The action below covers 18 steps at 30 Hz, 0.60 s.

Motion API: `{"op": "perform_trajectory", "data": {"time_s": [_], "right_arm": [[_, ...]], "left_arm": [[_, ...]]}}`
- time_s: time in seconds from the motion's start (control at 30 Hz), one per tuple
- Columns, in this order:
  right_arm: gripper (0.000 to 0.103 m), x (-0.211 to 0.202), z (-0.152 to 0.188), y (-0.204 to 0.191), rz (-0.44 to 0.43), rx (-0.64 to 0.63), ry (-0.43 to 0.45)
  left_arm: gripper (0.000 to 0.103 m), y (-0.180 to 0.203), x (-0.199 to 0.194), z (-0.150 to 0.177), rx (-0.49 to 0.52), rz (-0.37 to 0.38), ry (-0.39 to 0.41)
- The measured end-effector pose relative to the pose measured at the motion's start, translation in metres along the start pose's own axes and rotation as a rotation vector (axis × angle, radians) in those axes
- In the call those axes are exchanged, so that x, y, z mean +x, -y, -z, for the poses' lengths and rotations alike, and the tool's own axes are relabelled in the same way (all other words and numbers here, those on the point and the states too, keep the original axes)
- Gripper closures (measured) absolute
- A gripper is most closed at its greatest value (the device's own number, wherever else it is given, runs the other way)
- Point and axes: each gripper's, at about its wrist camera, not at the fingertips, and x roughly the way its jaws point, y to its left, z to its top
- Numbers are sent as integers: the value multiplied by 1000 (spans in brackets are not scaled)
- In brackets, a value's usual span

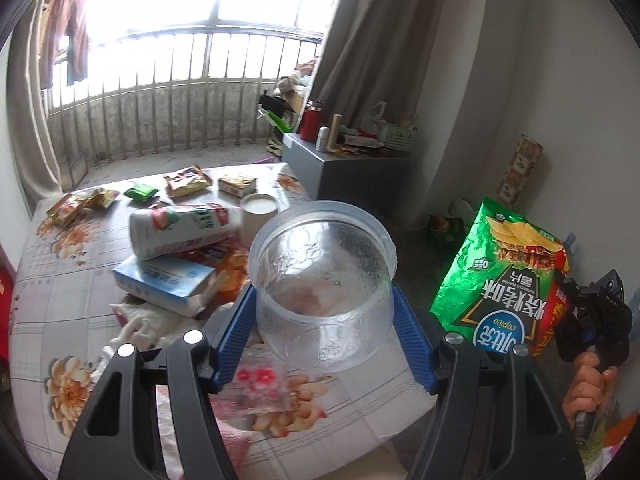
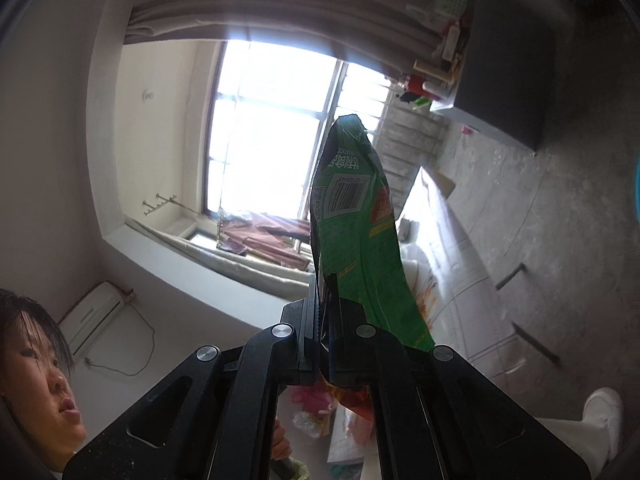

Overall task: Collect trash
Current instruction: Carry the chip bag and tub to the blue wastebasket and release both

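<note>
left gripper (image 1: 324, 320): black angular linkage arms with cut-out slots; round silver screws at the pivots.
left fingers (image 1: 412, 344): blue, ribbed on the inner faces, set on black carriers.
right gripper (image 2: 326, 320): the same black linkage arms, slotted; four silver pivot screws in a row; thin blue edge along the finger pads.
person's hand (image 1: 588, 388): no sleeve in view.
person's footwear (image 2: 604, 408): white shoe, light trouser leg above it.

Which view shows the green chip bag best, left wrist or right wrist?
The left wrist view: the green chip bag shows its whole printed front, held up by the right gripper. The right wrist view shows only its narrow back with the barcode, seen edge-on between closed jaws.
</note>
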Motion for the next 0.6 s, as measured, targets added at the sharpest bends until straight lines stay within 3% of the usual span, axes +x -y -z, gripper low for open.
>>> {"op": "perform_trajectory", "data": {"time_s": [0.13,0.37,0.6], "right_arm": [[101,-51,-11,11,84,11,104],[101,-113,-36,31,344,-16,285],[101,-113,-54,87,509,44,334]], "left_arm": [[37,48,43,-7,23,125,-94],[37,142,147,-8,40,337,-317],[37,231,253,12,102,371,-489]]}}
